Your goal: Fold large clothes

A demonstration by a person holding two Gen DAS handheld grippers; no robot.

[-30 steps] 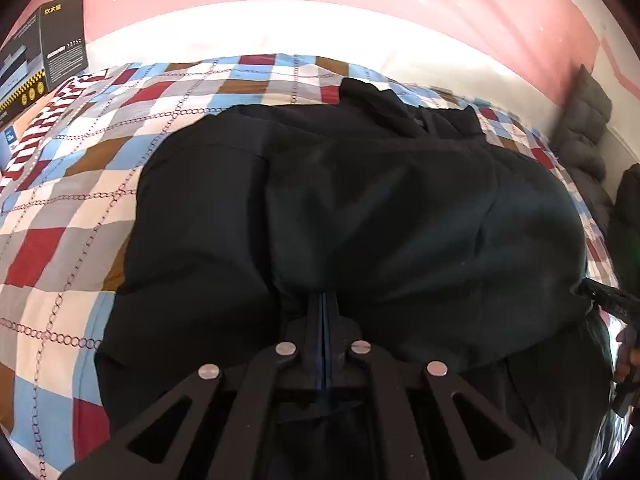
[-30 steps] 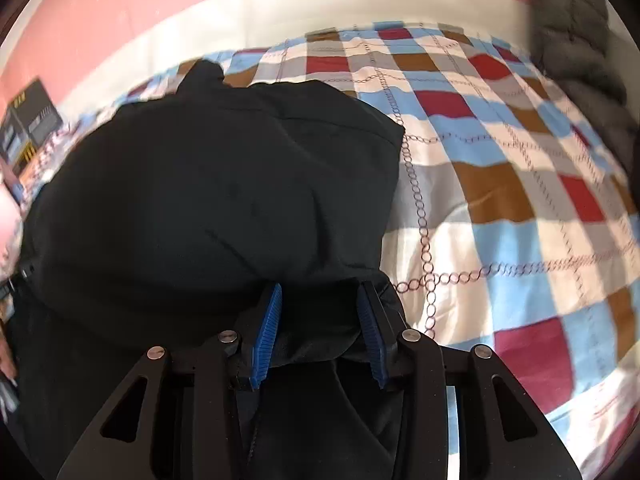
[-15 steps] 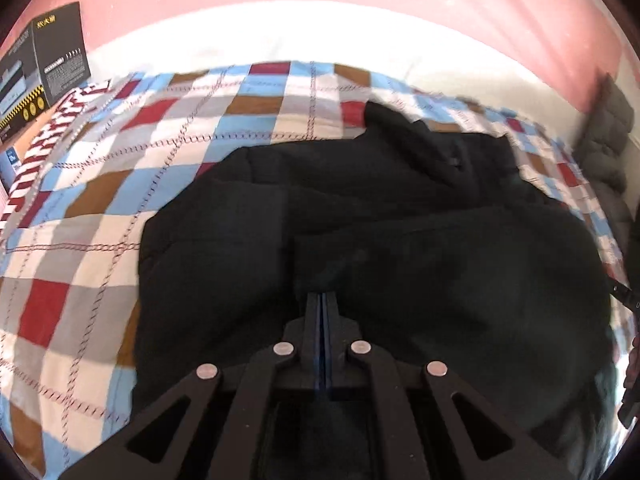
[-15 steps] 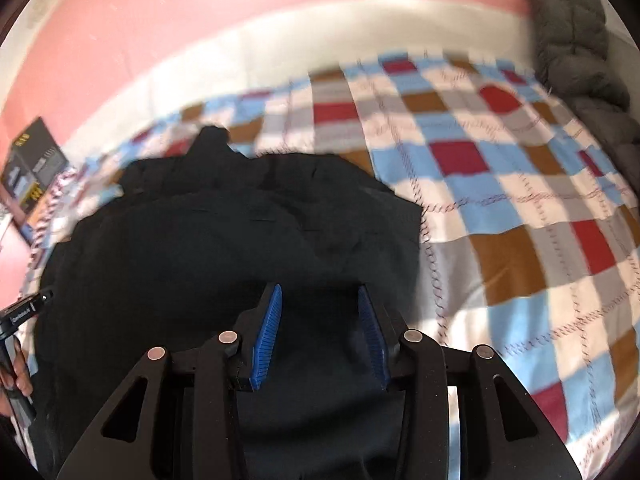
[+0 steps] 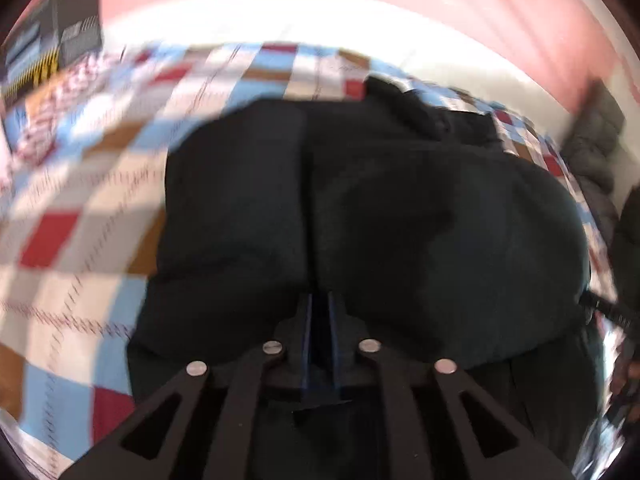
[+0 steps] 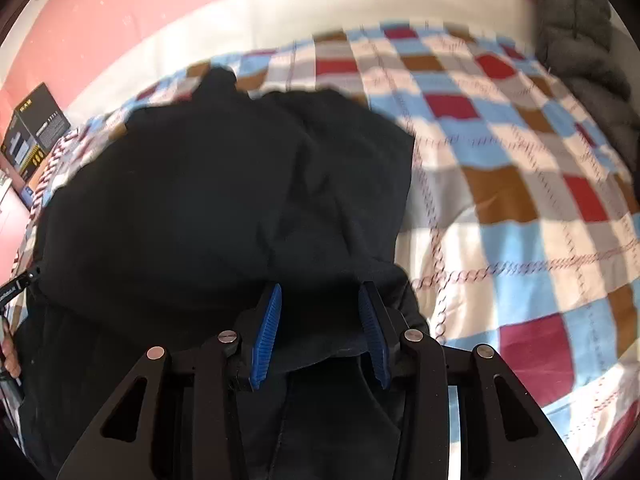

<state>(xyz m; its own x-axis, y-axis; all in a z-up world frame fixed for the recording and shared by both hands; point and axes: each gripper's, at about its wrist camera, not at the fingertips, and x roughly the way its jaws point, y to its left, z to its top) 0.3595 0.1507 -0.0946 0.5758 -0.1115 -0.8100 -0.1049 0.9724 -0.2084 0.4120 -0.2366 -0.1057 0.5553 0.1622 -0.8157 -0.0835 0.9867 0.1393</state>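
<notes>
A big black soft cloth garment lies in a puffy heap on the checked bed cover of red, blue, brown and white squares, and it takes up the middle of that cover. The left gripper sits at the near edge of the black garment. Its jaws have just been opening a little, and now there is a thin gap between the blue pads. Dark cloth shows in that gap, but it is hard to tell if the pads press on it. The right gripper is also at the near edge of the garment, nearer its right side. Its blue ribbed pads stand partly apart, with a thick fold of the black cloth bunched between them. A black printed cardboard box stands past the garment's far left corner. A grey quilted puffy thing lies past the garment's far right, at the edge of the bed cover.
</notes>
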